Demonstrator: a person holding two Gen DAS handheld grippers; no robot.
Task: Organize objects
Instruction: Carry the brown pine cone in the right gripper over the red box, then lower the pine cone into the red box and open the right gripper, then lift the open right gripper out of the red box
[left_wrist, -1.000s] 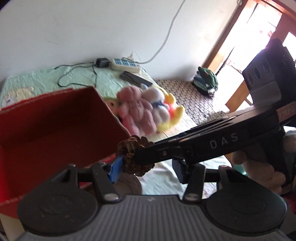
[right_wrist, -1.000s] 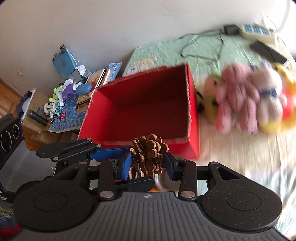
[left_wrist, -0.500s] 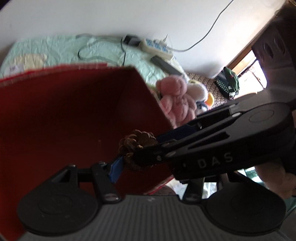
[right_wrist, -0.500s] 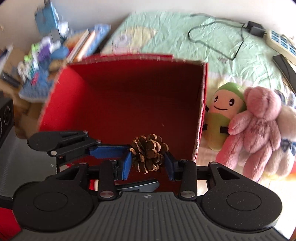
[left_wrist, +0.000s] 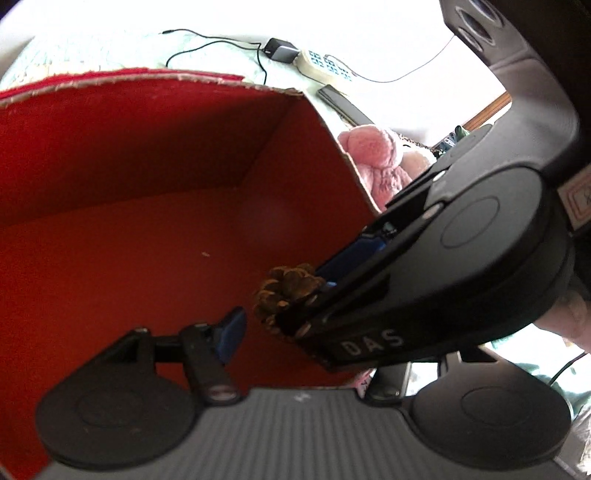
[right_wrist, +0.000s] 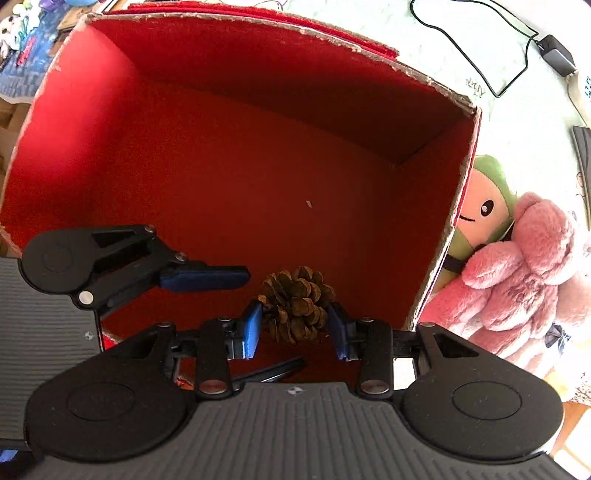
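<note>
A brown pine cone (right_wrist: 295, 304) hangs low inside the open red box (right_wrist: 229, 62), near its front right corner. My right gripper (right_wrist: 295, 328) is shut on the cone, one blue pad on each side. In the left wrist view the cone (left_wrist: 288, 291) shows just past the right gripper's black arm, above the red box floor (left_wrist: 147, 258). My left gripper (left_wrist: 306, 350) stands open around the right gripper's tip. Its blue left pad is a little apart from the cone, and its other finger is mostly hidden. One of the left gripper's fingers (right_wrist: 203, 277) reaches in from the left.
A pink plush bear (right_wrist: 524, 266) and a green-hooded doll (right_wrist: 484, 199) lie against the box's right wall on the bed. A charger with its cable (right_wrist: 557, 55), a power strip (left_wrist: 325, 66) and a dark remote (left_wrist: 343, 103) lie behind. Cluttered items (right_wrist: 22, 22) lie at far left.
Both grippers have moved forward and down over the box, so its red inside now fills the views. The left pad has drawn slightly away from the cone. The right gripper still holds the cone.
</note>
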